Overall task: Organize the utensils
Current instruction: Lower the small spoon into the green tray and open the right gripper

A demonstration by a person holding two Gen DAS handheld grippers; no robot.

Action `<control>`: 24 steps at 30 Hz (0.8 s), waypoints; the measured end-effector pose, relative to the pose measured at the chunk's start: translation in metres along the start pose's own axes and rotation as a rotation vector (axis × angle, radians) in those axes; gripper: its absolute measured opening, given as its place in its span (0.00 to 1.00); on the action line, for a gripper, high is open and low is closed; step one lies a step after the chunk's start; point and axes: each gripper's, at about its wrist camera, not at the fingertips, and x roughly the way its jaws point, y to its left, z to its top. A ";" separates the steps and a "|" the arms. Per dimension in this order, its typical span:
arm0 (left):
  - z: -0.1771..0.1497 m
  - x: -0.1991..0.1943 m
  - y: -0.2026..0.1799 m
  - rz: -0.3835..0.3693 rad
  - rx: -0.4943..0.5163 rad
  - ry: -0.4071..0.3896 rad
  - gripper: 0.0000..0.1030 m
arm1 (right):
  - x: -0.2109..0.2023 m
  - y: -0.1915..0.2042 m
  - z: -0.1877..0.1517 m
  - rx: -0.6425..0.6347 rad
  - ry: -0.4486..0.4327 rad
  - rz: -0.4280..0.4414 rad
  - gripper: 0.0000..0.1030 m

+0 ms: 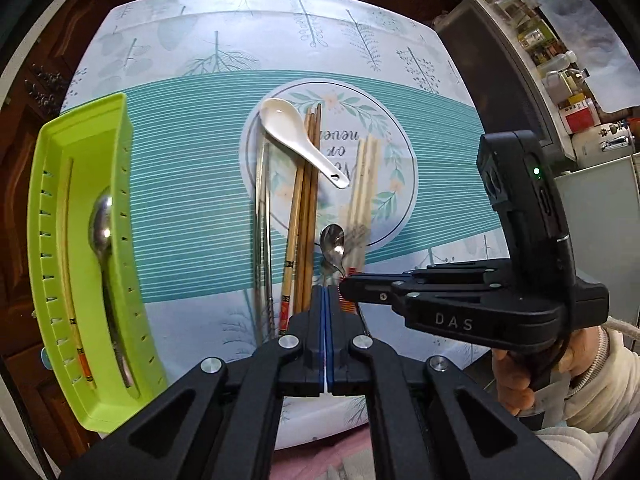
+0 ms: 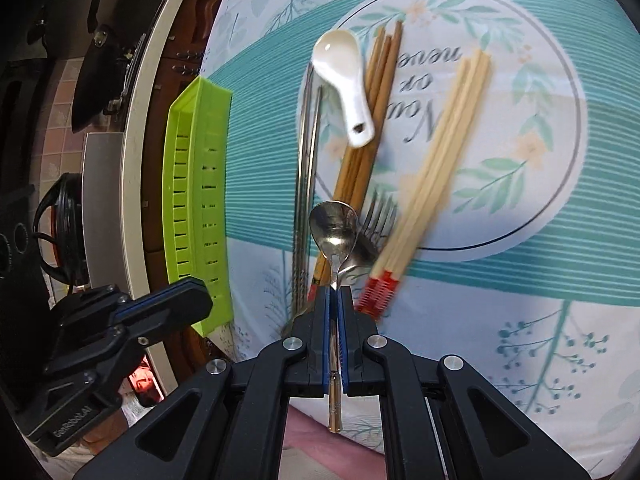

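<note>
My right gripper (image 2: 334,294) is shut on the handle of a small metal spoon (image 2: 334,228), bowl pointing forward; the spoon also shows in the left wrist view (image 1: 333,242), with the right gripper (image 1: 348,288) beside it. My left gripper (image 1: 325,292) is shut and empty over the table's near edge. A green utensil tray (image 1: 100,240) at the left holds a metal spoon (image 1: 102,228) and a yellow chopstick (image 1: 66,248). On the cloth lie a white ceramic spoon (image 1: 298,140), brown chopsticks (image 1: 306,196), pale chopsticks (image 2: 436,160), metal chopsticks (image 1: 263,224) and a fork (image 2: 378,210).
The table is covered by a white and teal patterned cloth (image 1: 192,200). Shelves with bottles and jars (image 1: 560,72) stand at the right. A counter with pots (image 2: 92,80) lies beyond the tray (image 2: 198,200) in the right wrist view.
</note>
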 end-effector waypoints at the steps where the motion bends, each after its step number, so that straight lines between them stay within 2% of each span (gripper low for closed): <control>1: -0.001 -0.001 0.004 0.001 -0.003 -0.002 0.00 | 0.005 0.005 0.000 -0.004 0.000 -0.002 0.03; 8: -0.008 0.002 0.025 -0.003 -0.033 0.006 0.00 | 0.021 0.029 0.004 -0.017 -0.005 -0.010 0.03; 13: -0.014 -0.009 0.045 0.019 -0.057 -0.025 0.00 | 0.021 0.056 0.015 -0.023 -0.023 0.037 0.03; 16: -0.017 -0.020 0.066 0.066 -0.095 -0.056 0.00 | 0.019 0.082 0.024 -0.040 -0.041 0.075 0.03; 21: -0.021 -0.037 0.109 0.186 -0.165 -0.099 0.12 | 0.029 0.130 0.042 -0.073 -0.060 0.112 0.03; 24: -0.023 -0.046 0.132 0.264 -0.196 -0.127 0.32 | 0.044 0.157 0.049 -0.079 -0.054 0.118 0.03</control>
